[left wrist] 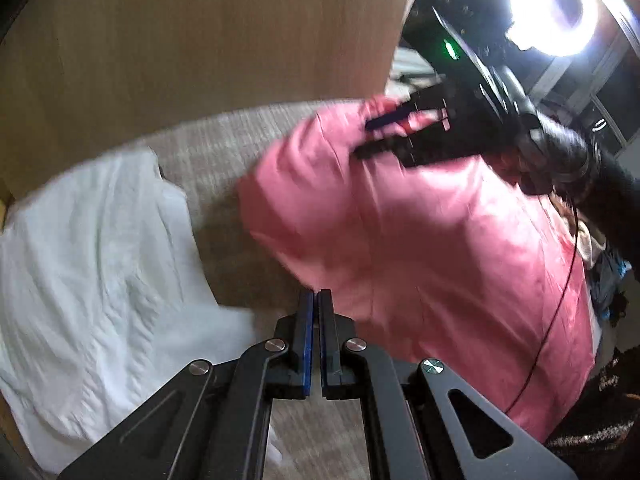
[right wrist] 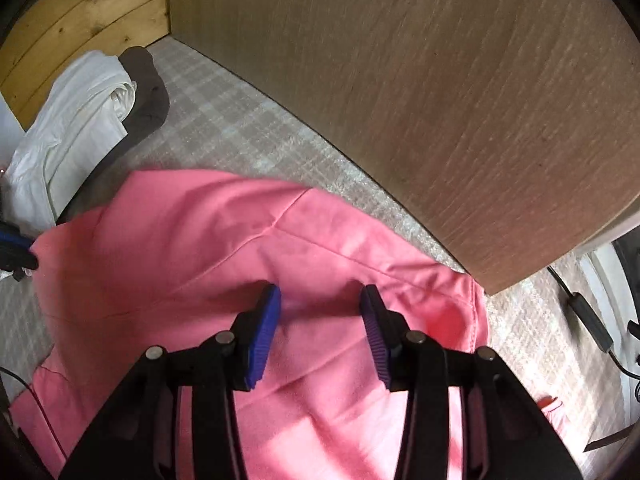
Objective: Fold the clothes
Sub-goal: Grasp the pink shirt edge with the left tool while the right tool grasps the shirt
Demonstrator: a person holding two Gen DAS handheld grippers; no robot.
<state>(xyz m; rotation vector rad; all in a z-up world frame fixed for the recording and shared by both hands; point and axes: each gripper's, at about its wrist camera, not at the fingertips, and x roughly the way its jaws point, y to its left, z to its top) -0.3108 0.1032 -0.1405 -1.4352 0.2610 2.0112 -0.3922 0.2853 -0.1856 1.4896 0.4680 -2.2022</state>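
In the left wrist view, a folded white garment [left wrist: 100,264] fills the left of the frame, lying on the pale checked cloth surface [left wrist: 224,148]. At the lower middle, the left gripper [left wrist: 317,300] has its blue-padded jaws pressed together with only a sliver between them, and no fabric is seen caught there; its tips sit just beside the lower edge of the pink garment [left wrist: 420,248]. That pink garment spreads over the centre and right of the frame, and at its upper edge the right gripper [left wrist: 404,128] appears blurred, with pink cloth showing between its fingers. A bright ring light [left wrist: 560,8] glares in the upper right. In the right wrist view, the white garment [right wrist: 68,132] sits at the upper left on top of a dark brown garment [right wrist: 148,92], near a wooden plank wall [right wrist: 80,12]. The pink garment [right wrist: 224,248] covers the lower centre on the checked surface [right wrist: 248,128]. Over it the right gripper [right wrist: 320,300] has its jaws spread wide, nothing pinched between the blue pads. A tan wood-grain panel [right wrist: 440,100] fills the upper right.
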